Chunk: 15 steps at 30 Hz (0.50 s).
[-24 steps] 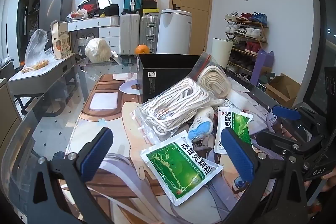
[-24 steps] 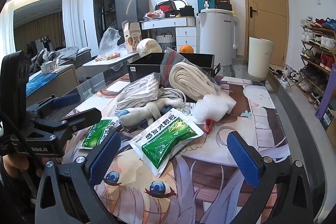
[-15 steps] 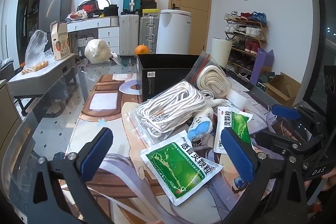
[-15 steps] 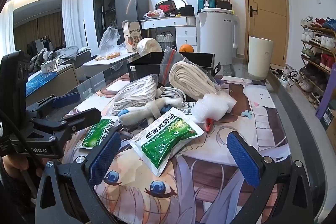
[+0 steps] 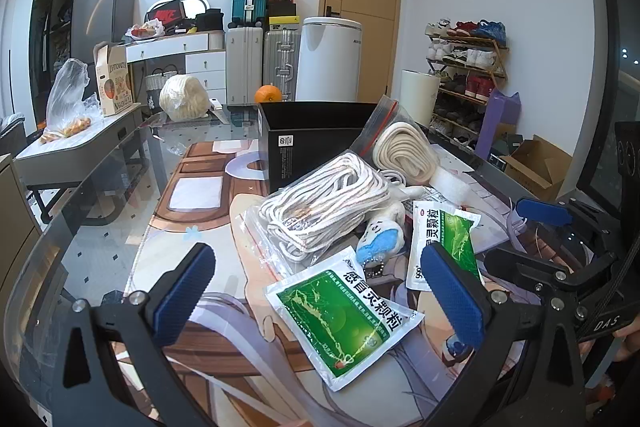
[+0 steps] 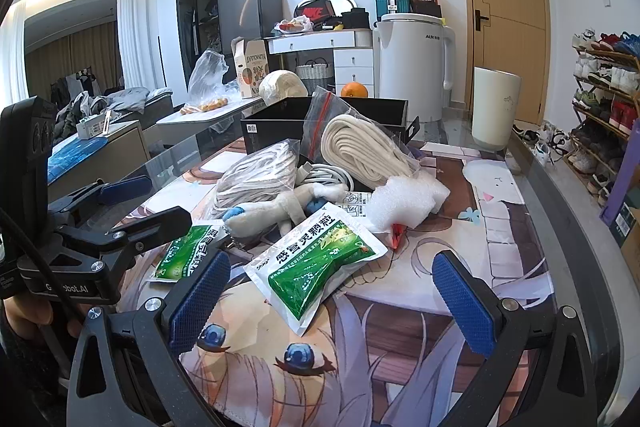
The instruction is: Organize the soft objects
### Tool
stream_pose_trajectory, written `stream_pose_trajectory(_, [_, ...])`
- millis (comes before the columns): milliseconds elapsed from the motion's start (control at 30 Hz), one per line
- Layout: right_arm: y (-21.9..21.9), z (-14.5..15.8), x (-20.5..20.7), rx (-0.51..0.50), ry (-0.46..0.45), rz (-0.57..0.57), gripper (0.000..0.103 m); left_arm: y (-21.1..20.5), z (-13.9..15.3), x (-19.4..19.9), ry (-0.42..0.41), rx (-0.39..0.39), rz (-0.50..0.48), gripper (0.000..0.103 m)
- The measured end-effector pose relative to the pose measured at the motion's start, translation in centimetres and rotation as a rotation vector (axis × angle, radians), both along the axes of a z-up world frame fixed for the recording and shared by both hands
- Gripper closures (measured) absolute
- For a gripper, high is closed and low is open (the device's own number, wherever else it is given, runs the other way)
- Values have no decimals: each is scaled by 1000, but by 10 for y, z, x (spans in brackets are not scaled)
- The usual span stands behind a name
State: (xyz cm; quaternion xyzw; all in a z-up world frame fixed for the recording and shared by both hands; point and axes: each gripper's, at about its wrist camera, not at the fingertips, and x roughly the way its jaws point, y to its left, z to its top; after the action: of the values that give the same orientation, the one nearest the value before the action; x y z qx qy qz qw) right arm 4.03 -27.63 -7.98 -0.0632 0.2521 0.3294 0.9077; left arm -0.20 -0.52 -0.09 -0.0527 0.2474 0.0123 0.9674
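Two claws, left claw [image 5: 318, 291] and right claw [image 6: 332, 297], hover wide open and hold nothing above a worktop [image 5: 120, 227] heaped with soft goods. The near sachet [image 5: 344, 311] lies flat between the left jaws; a second sachet [image 6: 316, 265] lies between the right jaws. Rope bag [image 5: 324, 211], plush [image 5: 380, 235] and foam [image 6: 404, 201] pile toward 12 o'clock, before the black box [image 5: 312, 143]. Judged best: descend squarely, pinch a sachet edge lightly, lift clear, then carry to the box.
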Motion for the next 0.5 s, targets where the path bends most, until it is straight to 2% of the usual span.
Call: stream_pose_trajectory(500, [1,2,1,0,1,0,0,3,1,0,1,0,-2,0])
